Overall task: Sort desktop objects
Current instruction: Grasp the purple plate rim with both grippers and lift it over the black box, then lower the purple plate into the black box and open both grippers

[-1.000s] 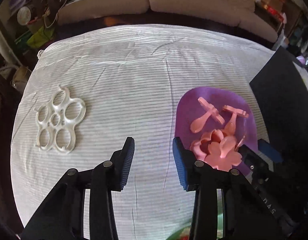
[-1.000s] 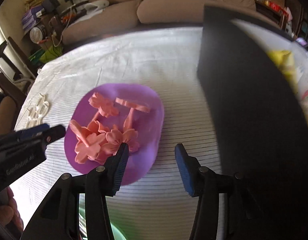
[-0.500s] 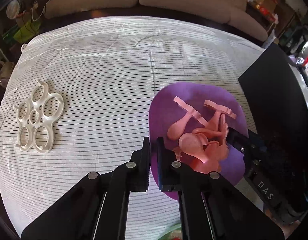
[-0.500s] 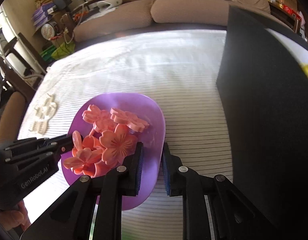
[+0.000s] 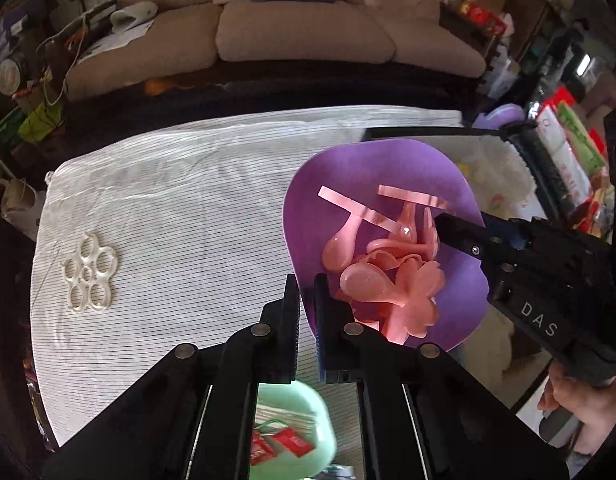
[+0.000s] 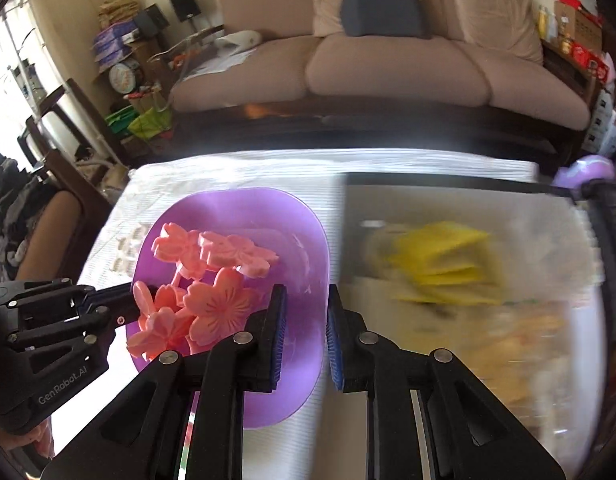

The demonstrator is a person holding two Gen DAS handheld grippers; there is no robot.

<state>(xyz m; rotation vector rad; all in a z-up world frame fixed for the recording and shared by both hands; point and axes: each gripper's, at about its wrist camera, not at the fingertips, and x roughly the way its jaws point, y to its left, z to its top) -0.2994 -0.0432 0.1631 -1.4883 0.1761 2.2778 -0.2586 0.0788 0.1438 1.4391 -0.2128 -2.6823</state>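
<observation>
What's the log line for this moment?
left gripper: shut on purple tray rim | right gripper: gripping opposite rim, jaws opening slightly | tray: carrying pink flower cutters | white flower frame: on tablecloth

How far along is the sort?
Done: pink flower cutters sit gathered in the purple tray. In hand: both the left gripper and right gripper clamp the tray's rim, holding it above the striped cloth. Left: the white flower frame lies on the cloth.

Each black tool (image 5: 306,280) (image 6: 305,300) has blue-padded fingers (image 6: 335,340), silver screws and white lettering.
</observation>
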